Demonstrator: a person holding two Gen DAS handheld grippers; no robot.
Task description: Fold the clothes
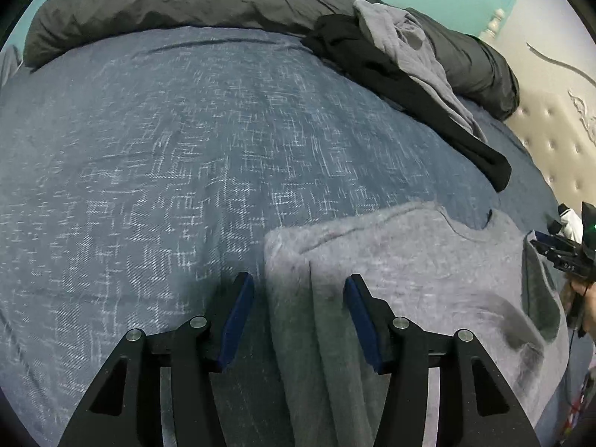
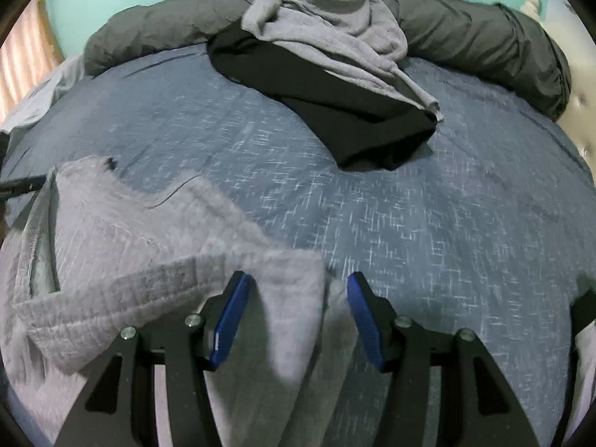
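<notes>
Both the left gripper and right gripper stand parted astride the grey sweater's side edges, pinching nothing; seat each edge deep between the pads before closing, then lift evenly.

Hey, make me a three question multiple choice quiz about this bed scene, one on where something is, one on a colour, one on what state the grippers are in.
1. Where does the black garment lie?
A. Under the light grey hoodie, on the blue bedspread
B. Between the right gripper's pads
C. On the floor

2. What colour is the rolled duvet at the far side of the bed?
A. White
B. Dark grey
C. Red

3. How do the pads of the left gripper stand?
A. Pressed together
B. Apart, with grey cloth between them
C. Clamped on the black garment

Answers:
1 A: the hoodie is draped over the garment's far part, and its near end rests on the bedspread.
2 B: the roll is charcoal against the teal wall.
3 B: the grey shirt lies in the gap, and neither pad visibly presses it.
</notes>
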